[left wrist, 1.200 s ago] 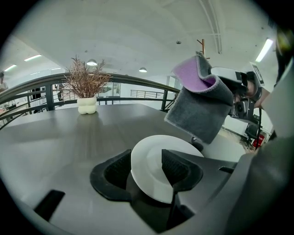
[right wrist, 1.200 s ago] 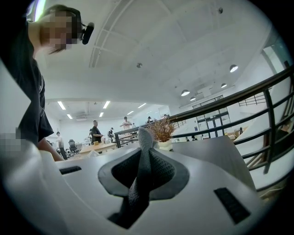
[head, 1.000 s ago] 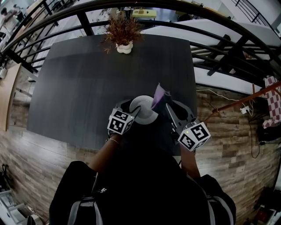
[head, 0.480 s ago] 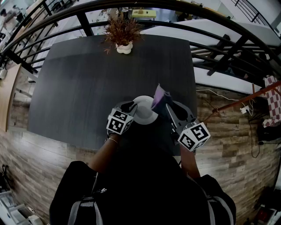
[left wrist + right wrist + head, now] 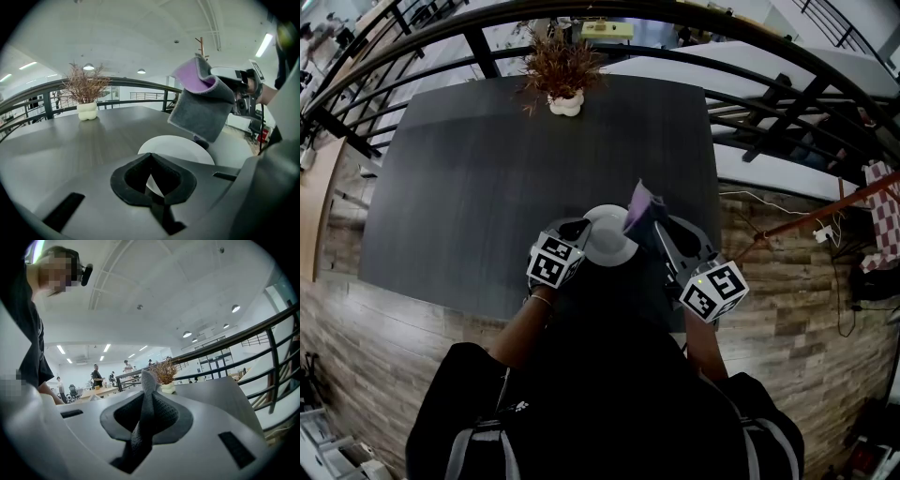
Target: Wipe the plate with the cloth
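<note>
A round white plate lies on the dark table near its front edge. My left gripper has just been closing and now stands shut on the plate's near left rim, whose white edge shows between the pads. Just right of and above the plate, my right gripper is shut on a grey and purple cloth. The cloth hangs folded over the plate's right side, clear of its surface.
A dried plant in a white pot stands at the table's far edge. Black railings curve round the far and right sides. The table's right edge is close beside my right gripper. People stand far off in the right gripper view.
The left gripper's jaws went from wide open round the plate's rim to shut on it. Neither hand has shifted, and the cloth hangs as before.
</note>
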{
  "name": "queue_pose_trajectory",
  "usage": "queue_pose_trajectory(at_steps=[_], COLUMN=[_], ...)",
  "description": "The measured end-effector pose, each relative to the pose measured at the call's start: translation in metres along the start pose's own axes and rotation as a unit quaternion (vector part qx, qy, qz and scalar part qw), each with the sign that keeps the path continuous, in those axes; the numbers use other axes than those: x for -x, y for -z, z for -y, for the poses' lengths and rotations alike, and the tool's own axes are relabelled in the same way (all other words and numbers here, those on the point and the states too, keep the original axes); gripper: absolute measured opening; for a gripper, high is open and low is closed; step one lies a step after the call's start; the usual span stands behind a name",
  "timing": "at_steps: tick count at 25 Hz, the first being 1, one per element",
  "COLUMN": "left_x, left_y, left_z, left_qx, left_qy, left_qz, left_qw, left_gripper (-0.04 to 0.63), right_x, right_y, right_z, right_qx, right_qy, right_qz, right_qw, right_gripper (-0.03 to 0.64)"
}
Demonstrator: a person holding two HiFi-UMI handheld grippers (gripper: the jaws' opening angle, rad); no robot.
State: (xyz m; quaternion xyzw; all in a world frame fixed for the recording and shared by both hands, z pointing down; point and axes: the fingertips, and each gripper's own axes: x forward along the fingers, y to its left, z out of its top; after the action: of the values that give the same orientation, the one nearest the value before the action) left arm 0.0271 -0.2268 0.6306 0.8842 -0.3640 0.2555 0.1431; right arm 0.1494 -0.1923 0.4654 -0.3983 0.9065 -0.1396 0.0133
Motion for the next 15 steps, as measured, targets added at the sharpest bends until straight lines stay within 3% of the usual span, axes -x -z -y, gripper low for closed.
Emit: queue_pose_trajectory(at_steps=[4, 12, 15], left_x=[-0.001, 0.015, 0.023], left_y=[0.005, -0.02, -0.035], left_z=[0.009, -0.002, 0.0], left_qx=[-0.036, -0.009, -0.008], left_qy=[0.014, 0.009, 0.014], left_qz=[-0.017, 0.028, 0.053], left_qw=[0.9991, 0.9995, 0.9985], left_gripper=[0.008, 0.008, 0.008], right_x=[0.0, 0.0, -0.001], right_y=[-0.001, -0.001, -0.001], right_z=[0.001, 0.006, 0.003], right_qx=[-0.004, -0.007, 0.029], right_qy=[0.004, 0.013, 0.019], right_qz=[0.003, 0.009, -0.007], right_qw=[1.0, 1.0, 0.999], right_gripper=[0.04, 0.04, 0.04])
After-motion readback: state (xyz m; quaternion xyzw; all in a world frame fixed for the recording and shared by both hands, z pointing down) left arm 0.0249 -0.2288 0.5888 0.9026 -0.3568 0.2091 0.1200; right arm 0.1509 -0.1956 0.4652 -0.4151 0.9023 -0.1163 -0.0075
